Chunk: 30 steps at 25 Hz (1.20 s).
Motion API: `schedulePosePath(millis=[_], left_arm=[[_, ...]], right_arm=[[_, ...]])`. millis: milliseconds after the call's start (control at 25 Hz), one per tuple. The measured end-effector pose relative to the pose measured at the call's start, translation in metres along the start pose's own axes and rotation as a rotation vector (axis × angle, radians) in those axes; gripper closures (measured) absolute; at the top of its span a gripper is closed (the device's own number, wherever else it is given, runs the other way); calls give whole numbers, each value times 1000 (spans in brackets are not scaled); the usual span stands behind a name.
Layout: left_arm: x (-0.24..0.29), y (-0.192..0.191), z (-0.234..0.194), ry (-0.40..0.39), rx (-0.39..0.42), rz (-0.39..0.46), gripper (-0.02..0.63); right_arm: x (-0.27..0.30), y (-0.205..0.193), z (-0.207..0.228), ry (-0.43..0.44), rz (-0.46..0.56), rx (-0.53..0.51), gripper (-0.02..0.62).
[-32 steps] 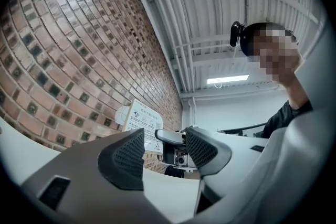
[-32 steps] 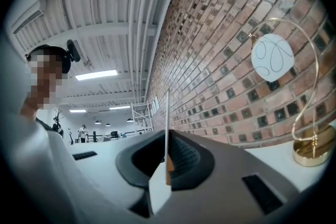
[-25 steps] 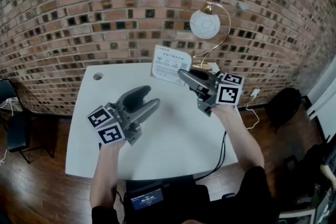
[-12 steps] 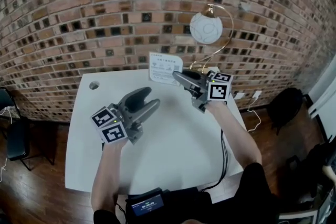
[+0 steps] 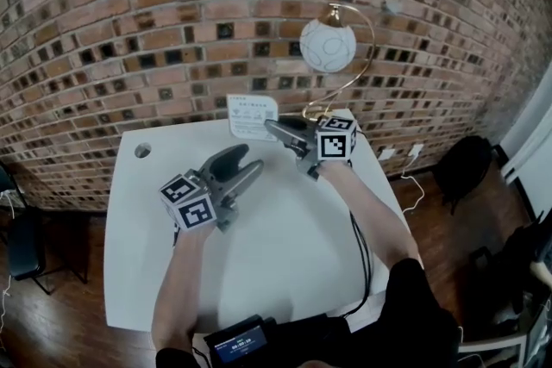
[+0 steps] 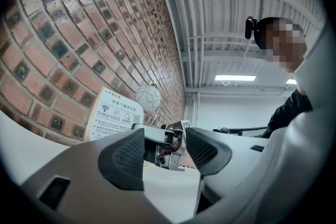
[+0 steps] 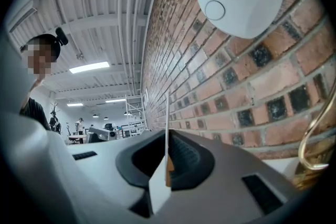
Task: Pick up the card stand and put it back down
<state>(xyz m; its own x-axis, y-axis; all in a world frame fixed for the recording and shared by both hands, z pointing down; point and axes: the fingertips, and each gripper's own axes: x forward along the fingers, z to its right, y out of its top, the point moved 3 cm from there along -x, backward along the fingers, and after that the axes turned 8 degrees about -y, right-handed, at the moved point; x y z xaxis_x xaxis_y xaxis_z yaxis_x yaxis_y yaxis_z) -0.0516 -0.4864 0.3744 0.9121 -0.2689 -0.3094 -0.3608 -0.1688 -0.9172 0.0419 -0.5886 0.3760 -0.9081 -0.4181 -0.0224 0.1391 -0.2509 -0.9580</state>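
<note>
The card stand (image 5: 253, 116) is a white printed sign held upright near the table's back edge, by the brick wall. My right gripper (image 5: 274, 130) is shut on its right side. In the right gripper view the card stand (image 7: 167, 128) shows edge-on, pinched between the dark pads of the right gripper (image 7: 167, 165). I cannot tell whether its base touches the table. My left gripper (image 5: 242, 165) hovers over the middle of the table, open and empty. Past the pads of the left gripper (image 6: 164, 152), the left gripper view shows the card stand (image 6: 113, 115) and the right gripper (image 6: 167, 145).
A white table (image 5: 285, 246) stands against a brick wall (image 5: 129, 30). A lamp with a white globe (image 5: 328, 44) on a curved brass arm (image 5: 366, 56) stands at the back right, close to the right gripper. A cable hole (image 5: 142, 151) sits at the back left corner.
The right gripper has carried the card stand lower and further toward the wall. The left gripper has moved forward over the table, still open.
</note>
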Motion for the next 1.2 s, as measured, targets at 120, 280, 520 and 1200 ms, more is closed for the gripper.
schedulePosePath(millis=[120,280,520,1200], left_arm=[[8,-7,-4,-10,-1,-5,370],[-3,-22,-24,35,-7,-24,370],[-9,-15,-32,64,-23,33,370],[-14,-19,-41,142,-16,0,370]], right_arm=[[9,0,1,-3,-2,1,569],[18,-3,10,5,-12,-6,569],[33,-14,38,-6,-48,-20,569],[111,-50,75,-10,-171,-42,569]])
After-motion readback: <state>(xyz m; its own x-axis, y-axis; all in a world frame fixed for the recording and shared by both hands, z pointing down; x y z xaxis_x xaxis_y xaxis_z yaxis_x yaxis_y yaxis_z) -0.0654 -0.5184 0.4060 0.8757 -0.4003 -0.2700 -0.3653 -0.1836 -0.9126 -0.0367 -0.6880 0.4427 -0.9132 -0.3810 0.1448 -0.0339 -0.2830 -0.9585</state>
